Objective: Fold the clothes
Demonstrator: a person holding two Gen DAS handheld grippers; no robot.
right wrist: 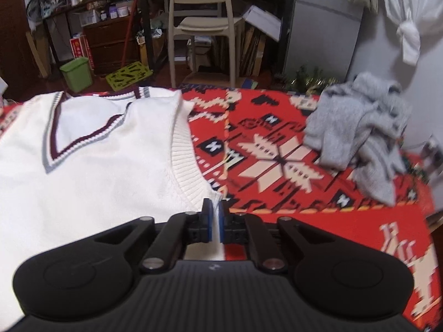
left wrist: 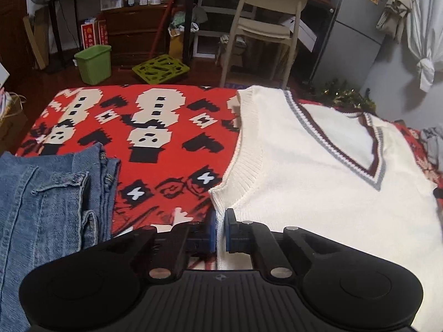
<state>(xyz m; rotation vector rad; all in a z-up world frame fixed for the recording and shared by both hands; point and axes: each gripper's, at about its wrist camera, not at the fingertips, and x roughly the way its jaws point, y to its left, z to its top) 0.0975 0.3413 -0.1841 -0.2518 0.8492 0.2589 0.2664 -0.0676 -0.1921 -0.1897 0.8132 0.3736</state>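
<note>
Nearest each camera, a pair of fingers is pinched onto one side edge of the white knit vest (left wrist: 318,193), just below an armhole. The left gripper (left wrist: 221,231) has its blue pads pressed on the vest's left side seam; the right gripper (right wrist: 215,221) is clamped narrow on the opposite seam, white knit showing between the pads. So the vest lies between the two hands, each equally near its own edge.

The vest rests flat, front up, on the red patterned cloth (left wrist: 166,171) covering the desk. Its long axis runs away from the person: hem nearest, out of view under the grippers, the striped V-neck (right wrist: 80,135) pointing to the far edge.

Judging by this, the fold will probably carry the gripped sides over the body.

Folded jeans (left wrist: 49,199) lie just left; a crumpled grey garment (right wrist: 360,130) sits farther right.
</note>
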